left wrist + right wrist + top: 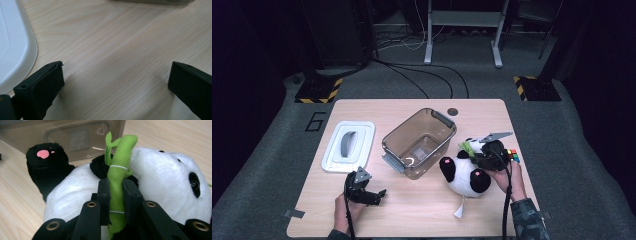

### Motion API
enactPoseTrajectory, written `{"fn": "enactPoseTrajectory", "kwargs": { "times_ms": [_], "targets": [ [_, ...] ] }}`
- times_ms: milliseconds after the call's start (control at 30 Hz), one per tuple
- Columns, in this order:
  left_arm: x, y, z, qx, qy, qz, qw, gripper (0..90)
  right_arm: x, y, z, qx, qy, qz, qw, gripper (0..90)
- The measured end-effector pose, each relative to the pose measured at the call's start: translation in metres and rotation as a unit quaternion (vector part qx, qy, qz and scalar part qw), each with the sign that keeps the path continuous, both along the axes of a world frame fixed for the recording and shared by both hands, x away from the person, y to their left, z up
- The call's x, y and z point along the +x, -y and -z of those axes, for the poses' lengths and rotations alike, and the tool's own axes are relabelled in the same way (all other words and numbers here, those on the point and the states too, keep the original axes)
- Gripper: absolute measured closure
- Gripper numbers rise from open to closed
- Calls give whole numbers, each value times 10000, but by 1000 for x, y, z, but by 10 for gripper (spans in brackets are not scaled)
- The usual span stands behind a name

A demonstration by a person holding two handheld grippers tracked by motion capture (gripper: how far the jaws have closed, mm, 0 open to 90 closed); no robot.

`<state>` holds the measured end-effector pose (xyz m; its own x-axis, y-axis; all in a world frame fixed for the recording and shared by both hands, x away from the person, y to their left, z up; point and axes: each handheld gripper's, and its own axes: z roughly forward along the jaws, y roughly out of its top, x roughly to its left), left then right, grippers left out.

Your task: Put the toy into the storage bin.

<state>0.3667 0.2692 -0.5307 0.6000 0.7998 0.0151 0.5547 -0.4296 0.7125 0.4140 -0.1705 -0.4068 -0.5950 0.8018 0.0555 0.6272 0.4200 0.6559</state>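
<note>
A black-and-white plush panda (464, 175) lies on the wooden table at the right, beside a clear plastic bin (392, 137). In the right gripper view the panda (160, 170) carries a green bamboo stalk (120, 162). My right gripper (116, 186) is shut on that stalk, its pads pressing it from both sides. From above, the right gripper (482, 157) sits over the panda's head end. My left gripper (377, 196) rests low near the table's front left. Its jaws are open wide in its own view (116, 75), with bare wood between them.
A white lid (348, 146) with a grey handle lies left of the bin, and its edge (12, 50) is close to my left gripper. A small coloured cube (512, 155) sits at the table's right edge behind my right hand. A white tag (459, 212) trails from the panda.
</note>
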Motion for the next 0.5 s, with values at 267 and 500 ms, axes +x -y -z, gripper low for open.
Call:
{"fn": "enactPoseTrajectory", "kwargs": {
  "times_ms": [267,500],
  "targets": [
    [0,0,0,0,1,-1,10000,0,-1,2,-10,47,33,48,10000,774],
    [0,0,0,0,0,-1,10000,0,0,6,-20,105,117,89,9998,774]
  ]
}}
